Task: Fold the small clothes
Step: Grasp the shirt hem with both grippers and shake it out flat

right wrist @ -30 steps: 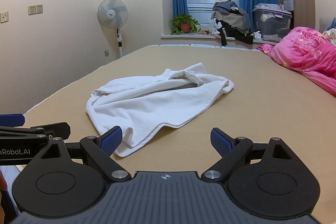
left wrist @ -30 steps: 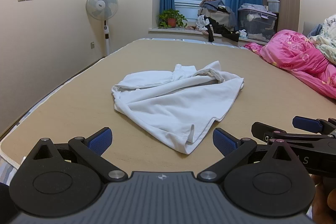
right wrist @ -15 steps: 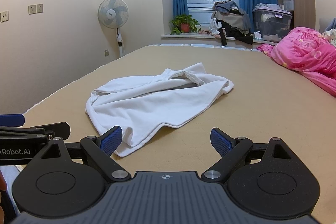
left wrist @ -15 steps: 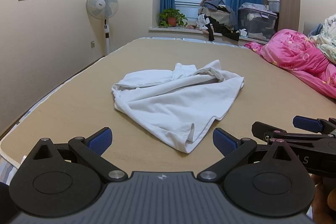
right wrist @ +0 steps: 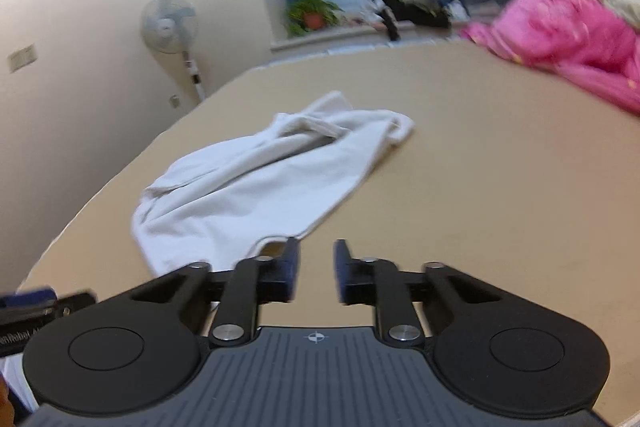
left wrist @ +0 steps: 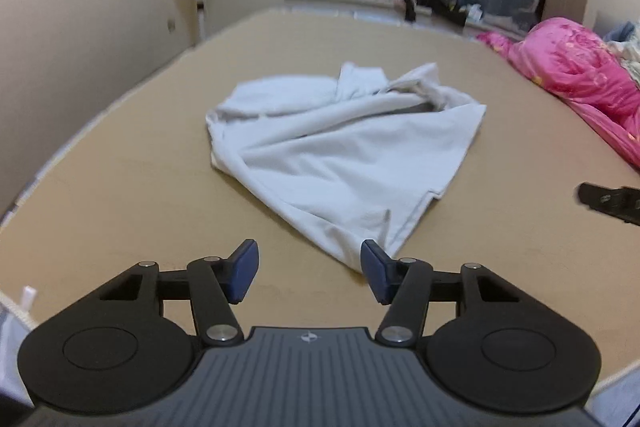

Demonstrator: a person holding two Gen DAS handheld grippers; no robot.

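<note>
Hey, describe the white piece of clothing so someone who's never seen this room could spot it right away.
Find the big tan bed surface that fills the room below the blue-curtained window. The white garment lies crumpled near its middle, just ahead of both grippers. It is the only white cloth there; the pink quilt sits far right.

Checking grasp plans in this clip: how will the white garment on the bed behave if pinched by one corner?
The white garment lies rumpled in soft folds, so it is probably floppy and will drape. It looks thin, likely light. Its overlapping layers may come up together.
</note>
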